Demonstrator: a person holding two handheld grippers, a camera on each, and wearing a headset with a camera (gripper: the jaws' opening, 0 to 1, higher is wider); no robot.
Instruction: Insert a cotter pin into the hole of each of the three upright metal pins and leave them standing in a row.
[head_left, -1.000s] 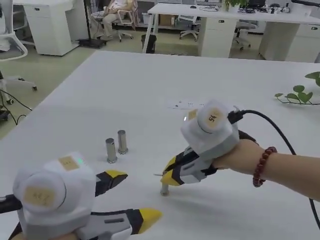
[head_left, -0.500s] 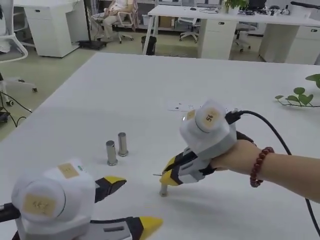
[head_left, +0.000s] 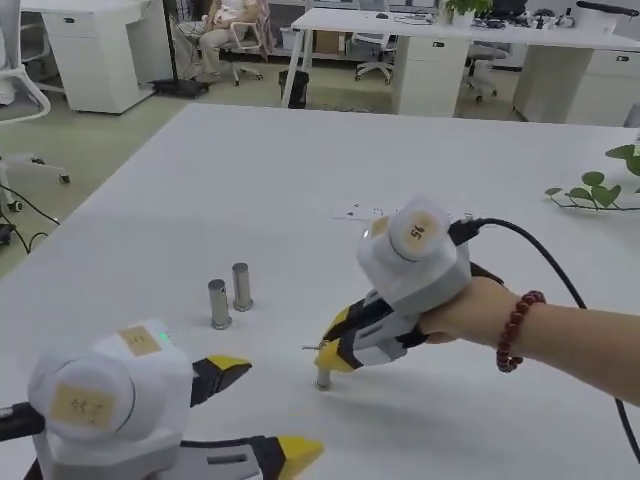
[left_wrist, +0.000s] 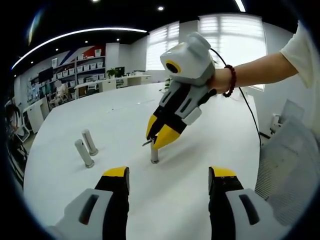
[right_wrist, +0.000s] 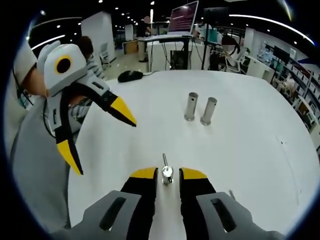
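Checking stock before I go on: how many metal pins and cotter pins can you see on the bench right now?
metal pins: 3
cotter pin: 1, held by the right gripper
Total: 4

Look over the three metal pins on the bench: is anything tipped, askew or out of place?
None tipped; all three stand upright. One pin stands apart from the pair, under the right tongs that grip a cotter pin.
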